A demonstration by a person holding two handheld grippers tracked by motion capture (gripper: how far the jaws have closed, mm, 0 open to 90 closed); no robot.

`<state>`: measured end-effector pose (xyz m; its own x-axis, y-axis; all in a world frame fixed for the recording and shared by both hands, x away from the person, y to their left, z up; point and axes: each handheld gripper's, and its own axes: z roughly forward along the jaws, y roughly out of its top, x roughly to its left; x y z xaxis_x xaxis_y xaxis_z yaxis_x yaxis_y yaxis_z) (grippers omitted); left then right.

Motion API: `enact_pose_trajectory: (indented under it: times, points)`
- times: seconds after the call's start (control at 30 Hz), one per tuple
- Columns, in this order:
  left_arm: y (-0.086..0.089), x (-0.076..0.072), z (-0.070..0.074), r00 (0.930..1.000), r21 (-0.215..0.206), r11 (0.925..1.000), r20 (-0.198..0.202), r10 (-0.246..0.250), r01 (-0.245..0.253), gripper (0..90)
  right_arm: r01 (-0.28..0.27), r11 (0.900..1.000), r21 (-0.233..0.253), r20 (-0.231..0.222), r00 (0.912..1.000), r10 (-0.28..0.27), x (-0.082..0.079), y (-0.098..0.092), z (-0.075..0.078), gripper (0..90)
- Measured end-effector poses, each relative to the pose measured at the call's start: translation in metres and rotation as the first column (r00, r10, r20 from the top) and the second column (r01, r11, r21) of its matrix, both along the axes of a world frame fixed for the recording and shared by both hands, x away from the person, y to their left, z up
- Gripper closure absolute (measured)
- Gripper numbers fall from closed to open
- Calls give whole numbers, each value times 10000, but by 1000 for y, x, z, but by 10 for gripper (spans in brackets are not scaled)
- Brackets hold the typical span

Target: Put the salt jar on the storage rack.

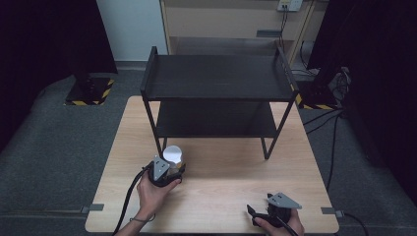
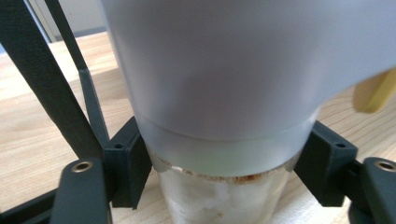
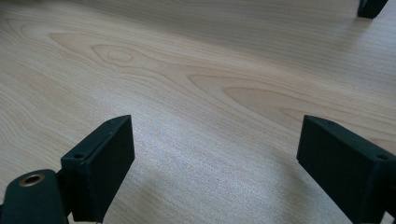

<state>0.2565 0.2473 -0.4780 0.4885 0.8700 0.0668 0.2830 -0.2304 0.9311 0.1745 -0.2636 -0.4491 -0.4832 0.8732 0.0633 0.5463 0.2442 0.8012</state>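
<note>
Left gripper view: left gripper clamps white jar; right gripper wide open.

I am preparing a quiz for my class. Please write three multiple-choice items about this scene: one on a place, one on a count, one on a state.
1. Where does the jar stand?
A. on the rack's top shelf
B. on the table by the rack's front left leg
C. on the floor

2. How many shelves has the rack?
A. two
B. three
C. four

3. How is the right gripper?
A. shut on the jar
B. open, holding nothing
C. shut on a cable

Answers: 1 B, it stands on the wooden table; 2 A, two black shelves show; 3 B, its jaws stand apart over bare wood.
</note>
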Motion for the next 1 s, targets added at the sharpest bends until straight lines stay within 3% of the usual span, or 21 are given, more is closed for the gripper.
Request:
enact_pose_trajectory:
  times: [0.23, 0.47, 0.63, 0.77, 1.0]
  points:
    - [5, 0, -11, 9991, -211, 9996, 380, -189, 197, 297, 20, 10000, 15, -30, 10000, -20, 0, -1, 0, 116]
    - [8, 2, -12, 9976, -130, 9988, 512, -458, 466, 300, 35, 10000, 12, -20, 10000, -35, 0, -1, 0, 116]
    - [10, 4, -1, 9979, -119, 9979, 77, -641, 642, 302, 65, 10000, 34, -11, 10000, -65, 0, -1, 0, 116]
    - [7, 1, 4, 9953, 231, 9954, 233, -940, 935, 302, 66, 10000, 60, -50, 10000, -66, 1, -1, -1, 116]
    - [-1, 0, 22, 9904, 20, 9920, 558, -1265, 1266, 302, 133, 9999, 110, -18, 9999, -132, -1, -2, 0, 115]
